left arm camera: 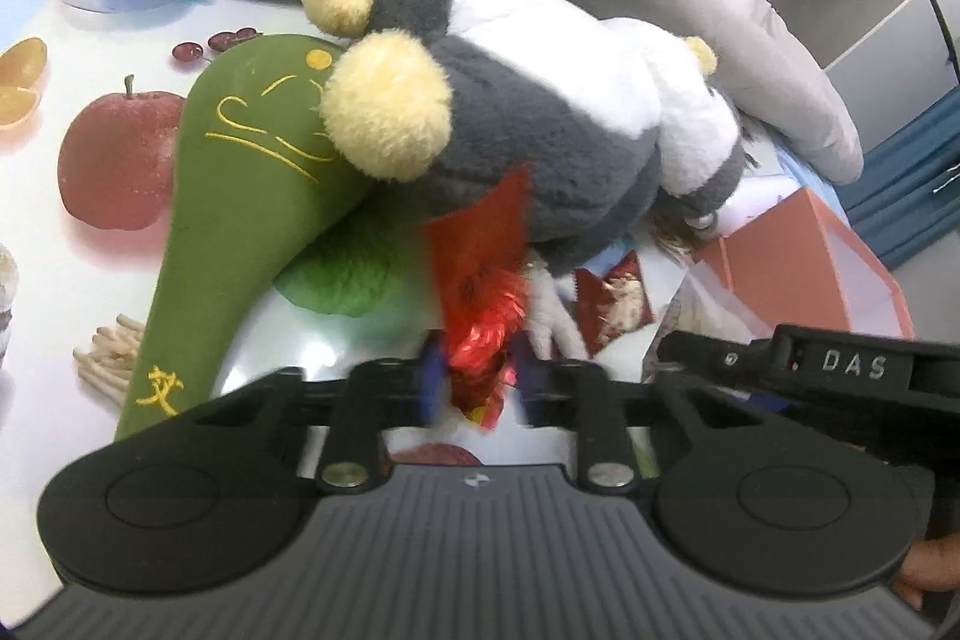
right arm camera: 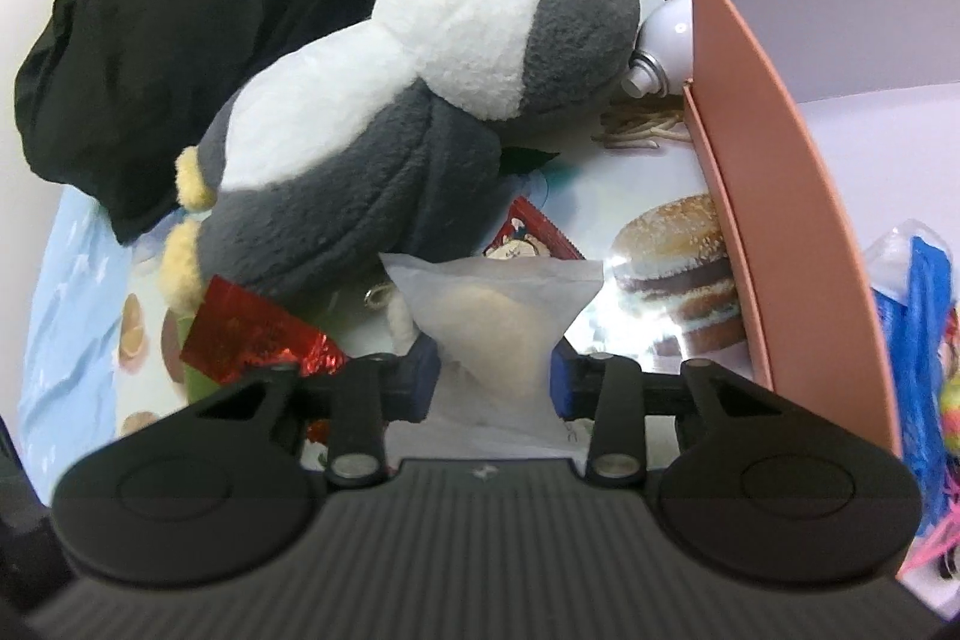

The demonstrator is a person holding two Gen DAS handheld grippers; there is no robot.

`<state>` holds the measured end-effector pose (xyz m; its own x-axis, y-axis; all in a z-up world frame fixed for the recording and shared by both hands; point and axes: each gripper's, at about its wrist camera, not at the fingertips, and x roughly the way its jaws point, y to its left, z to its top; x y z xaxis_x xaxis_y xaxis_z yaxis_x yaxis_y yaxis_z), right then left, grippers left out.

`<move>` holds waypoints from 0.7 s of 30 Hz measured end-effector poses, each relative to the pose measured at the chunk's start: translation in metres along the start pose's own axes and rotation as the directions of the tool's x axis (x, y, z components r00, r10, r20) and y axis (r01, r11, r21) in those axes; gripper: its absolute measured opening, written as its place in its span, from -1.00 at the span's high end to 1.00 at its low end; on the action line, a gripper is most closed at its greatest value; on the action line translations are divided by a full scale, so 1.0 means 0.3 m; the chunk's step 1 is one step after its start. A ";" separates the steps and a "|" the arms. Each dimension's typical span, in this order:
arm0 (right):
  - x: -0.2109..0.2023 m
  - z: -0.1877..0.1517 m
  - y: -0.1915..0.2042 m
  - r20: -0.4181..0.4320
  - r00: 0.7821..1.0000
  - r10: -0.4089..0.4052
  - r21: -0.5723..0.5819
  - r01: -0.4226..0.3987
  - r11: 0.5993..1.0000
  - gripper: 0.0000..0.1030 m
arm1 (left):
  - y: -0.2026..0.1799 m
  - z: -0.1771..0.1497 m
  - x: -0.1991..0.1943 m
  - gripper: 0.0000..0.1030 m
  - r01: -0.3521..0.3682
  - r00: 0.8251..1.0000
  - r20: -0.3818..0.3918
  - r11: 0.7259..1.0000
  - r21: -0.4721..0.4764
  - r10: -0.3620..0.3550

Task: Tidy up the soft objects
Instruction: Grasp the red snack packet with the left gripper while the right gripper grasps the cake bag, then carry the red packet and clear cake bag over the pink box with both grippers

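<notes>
A grey and white plush penguin [left arm camera: 540, 118] with yellow feet lies on the fruit-print tablecloth; it also shows in the right wrist view [right arm camera: 372, 118]. My left gripper [left arm camera: 474, 382] is shut on a crinkled red foil wrapper [left arm camera: 480, 292] just below the penguin. A green paddle-shaped cushion [left arm camera: 240, 196] with yellow stitching lies to its left, over a fuzzy green object [left arm camera: 348, 274]. My right gripper [right arm camera: 492, 376] is shut on a translucent white pouch [right arm camera: 492, 316] in front of the penguin. The same red wrapper [right arm camera: 252, 334] sits to the left of the right gripper.
An open pink box [right arm camera: 762, 148] stands to the right, also in the left wrist view [left arm camera: 810, 268]. A white spray can [right arm camera: 660, 46] lies behind it. A black garment [right arm camera: 180, 10] lies at the back left. A snack packet [left arm camera: 612, 298] and blue plastic bag [right arm camera: 924, 340] lie nearby.
</notes>
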<state>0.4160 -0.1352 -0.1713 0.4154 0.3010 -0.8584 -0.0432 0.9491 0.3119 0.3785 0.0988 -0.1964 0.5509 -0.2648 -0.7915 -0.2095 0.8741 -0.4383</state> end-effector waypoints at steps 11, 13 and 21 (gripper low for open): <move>-0.175 -0.023 0.017 -0.004 1.000 -0.023 -0.042 0.023 0.999 0.24 | -0.130 0.008 -0.150 0.60 -0.016 0.999 -0.035 0.997 0.080 0.019; -0.219 -0.024 0.017 -0.001 1.000 -0.023 -0.045 0.023 0.999 0.24 | -0.160 0.012 -0.187 0.60 -0.015 0.999 -0.037 0.995 0.097 0.018; -0.417 -0.030 0.011 0.035 0.999 -0.030 -0.067 0.032 0.997 0.24 | -0.314 0.014 -0.359 0.60 -0.032 0.999 -0.036 0.982 0.184 0.040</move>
<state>0.3556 -0.1688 -0.0667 0.4482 0.2690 -0.8525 -0.0909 0.9624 0.2559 0.3422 0.0467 -0.0682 0.5127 -0.2445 -0.8230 -0.0752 0.9421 -0.3268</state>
